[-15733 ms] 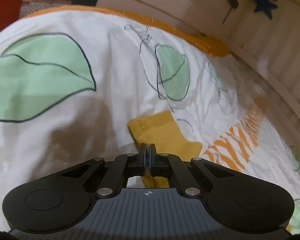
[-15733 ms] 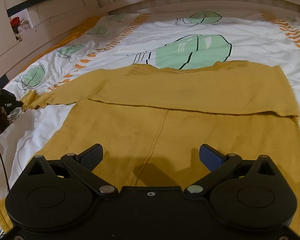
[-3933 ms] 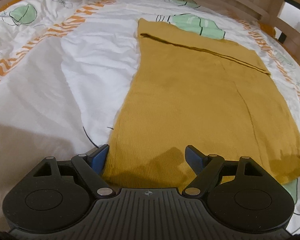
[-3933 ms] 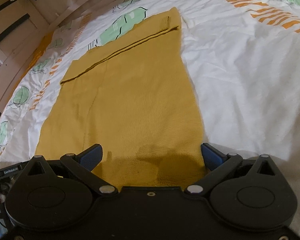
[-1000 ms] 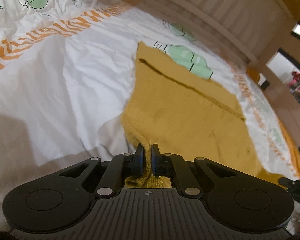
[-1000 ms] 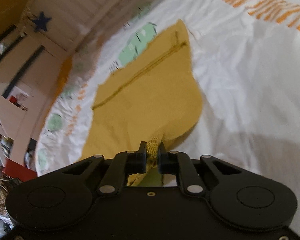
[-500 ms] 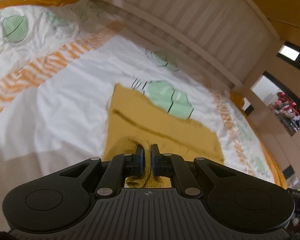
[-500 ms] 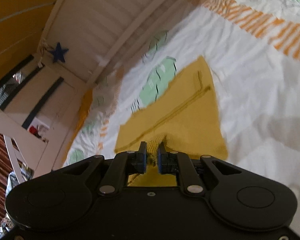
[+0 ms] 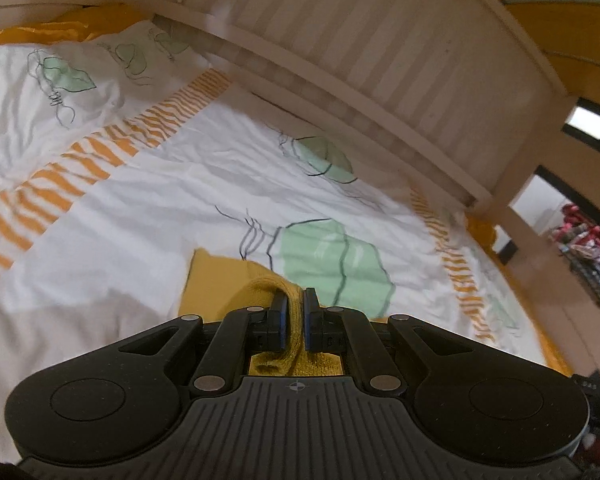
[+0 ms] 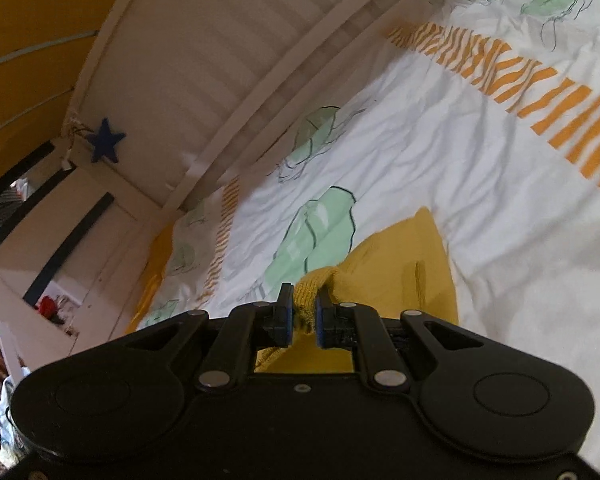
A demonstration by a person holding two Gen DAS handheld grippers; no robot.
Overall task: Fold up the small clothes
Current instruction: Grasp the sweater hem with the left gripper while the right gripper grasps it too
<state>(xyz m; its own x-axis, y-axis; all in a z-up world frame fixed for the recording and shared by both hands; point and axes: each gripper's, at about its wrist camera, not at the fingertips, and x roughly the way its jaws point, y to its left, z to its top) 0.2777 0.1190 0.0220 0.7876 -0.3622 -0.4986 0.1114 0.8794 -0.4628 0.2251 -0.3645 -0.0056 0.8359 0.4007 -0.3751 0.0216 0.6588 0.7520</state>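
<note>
The yellow knit garment (image 9: 224, 280) lies on the white bedspread (image 9: 148, 200) at the lower middle of both wrist views, with only its far part showing past the tools. Your left gripper (image 9: 294, 314) has its jaws drawn narrow with a bunched hem of the knit pinched between the blue pads, and your right gripper (image 10: 302, 314) is clamped the same way on its own corner of the yellow knit (image 10: 404, 264).

By the look of it, you are midway through the lengthwise fold, carrying the near hem over toward the far edge. The next move calls for keeping both corners level with each other, laying them down square on the far edge where the cloth meets the green leaf print (image 9: 332, 256), and only then letting the jaws part. If one corner leads, the fold will likely sit skewed.

Around you, the slatted headboard (image 9: 380, 60) curves across the upper part of both frames, close beyond the garment, so there is little room to overshoot. A blue star (image 10: 106, 140) hangs at the upper left of the right view. An orange striped band (image 9: 80, 168) crosses the bedspread at the left of the left view. Nothing lies on the bedspread between the hem and the far edge.
</note>
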